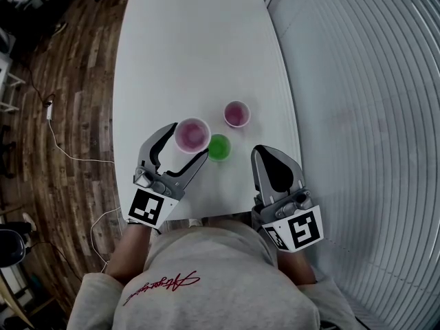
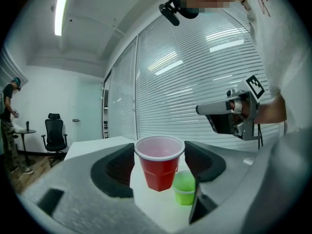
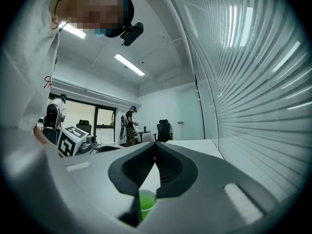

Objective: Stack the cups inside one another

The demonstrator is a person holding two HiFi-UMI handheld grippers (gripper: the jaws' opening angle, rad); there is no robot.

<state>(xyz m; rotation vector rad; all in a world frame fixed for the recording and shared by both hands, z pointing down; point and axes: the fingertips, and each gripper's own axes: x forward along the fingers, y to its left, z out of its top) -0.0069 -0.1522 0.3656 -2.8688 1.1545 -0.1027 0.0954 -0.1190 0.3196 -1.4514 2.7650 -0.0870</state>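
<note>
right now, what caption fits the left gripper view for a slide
Open left claw faces a red cup, small green cup beside it, on a white table

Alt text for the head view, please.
Open left tongs flank a large red plastic cup on a white table; a small green plastic cup and a second reddish cup stand nearby. The right tongs are shut, empty.

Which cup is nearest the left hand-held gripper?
The bigger red cup, framed by the open left hand-held gripper; the green cup and smaller red cup stand further right.
</note>
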